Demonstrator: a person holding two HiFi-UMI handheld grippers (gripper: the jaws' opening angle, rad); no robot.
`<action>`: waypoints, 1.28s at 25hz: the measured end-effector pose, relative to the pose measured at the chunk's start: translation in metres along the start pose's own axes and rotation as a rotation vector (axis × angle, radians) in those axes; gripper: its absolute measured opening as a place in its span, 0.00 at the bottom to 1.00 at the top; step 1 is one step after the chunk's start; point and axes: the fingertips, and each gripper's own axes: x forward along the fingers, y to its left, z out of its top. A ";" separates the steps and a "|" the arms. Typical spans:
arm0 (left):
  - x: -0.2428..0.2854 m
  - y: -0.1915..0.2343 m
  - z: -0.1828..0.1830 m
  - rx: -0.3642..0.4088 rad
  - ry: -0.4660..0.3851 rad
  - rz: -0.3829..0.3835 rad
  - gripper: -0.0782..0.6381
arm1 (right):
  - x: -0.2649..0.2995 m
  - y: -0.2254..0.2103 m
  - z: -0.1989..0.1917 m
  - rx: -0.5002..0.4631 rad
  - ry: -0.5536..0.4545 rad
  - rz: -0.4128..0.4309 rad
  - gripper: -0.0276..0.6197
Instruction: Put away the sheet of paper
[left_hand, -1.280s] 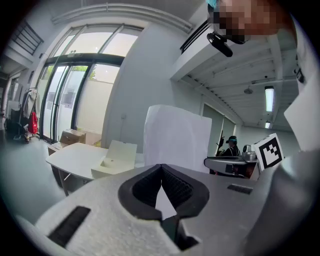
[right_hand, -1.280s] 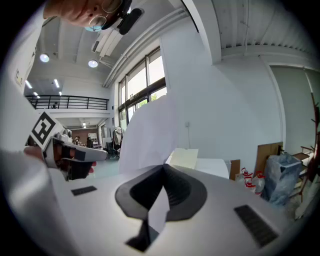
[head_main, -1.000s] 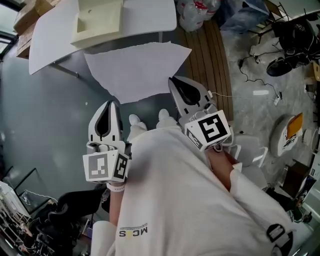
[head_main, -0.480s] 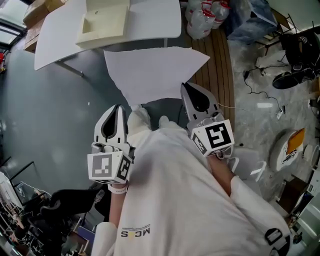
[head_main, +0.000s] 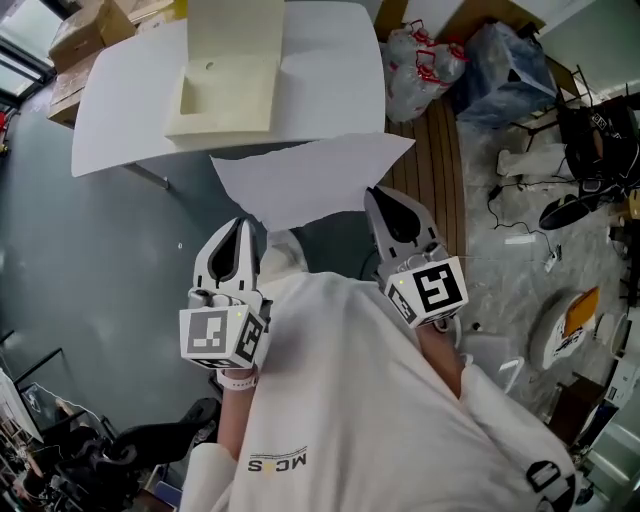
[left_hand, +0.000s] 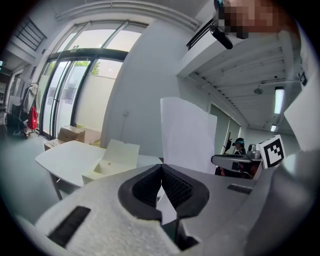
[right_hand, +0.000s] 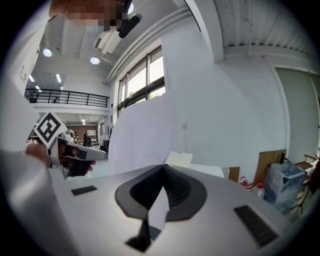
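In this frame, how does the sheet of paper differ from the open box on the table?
The sheet of paper is white and thin; the box is cream, with raised walls and an open lid. The sheet of paper is held in the air, pinched at its near edge by the left gripper and the right gripper; the box rests on the white table. Both are pale and plain.
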 end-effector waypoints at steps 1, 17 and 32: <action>0.013 0.013 0.009 0.005 0.000 -0.006 0.15 | 0.018 -0.001 0.007 -0.005 -0.002 0.006 0.06; 0.142 0.163 0.089 0.014 0.008 -0.053 0.15 | 0.227 -0.032 0.058 0.021 0.010 -0.037 0.06; 0.175 0.178 0.080 -0.002 0.055 -0.071 0.14 | 0.277 -0.054 0.058 -0.071 0.125 -0.033 0.06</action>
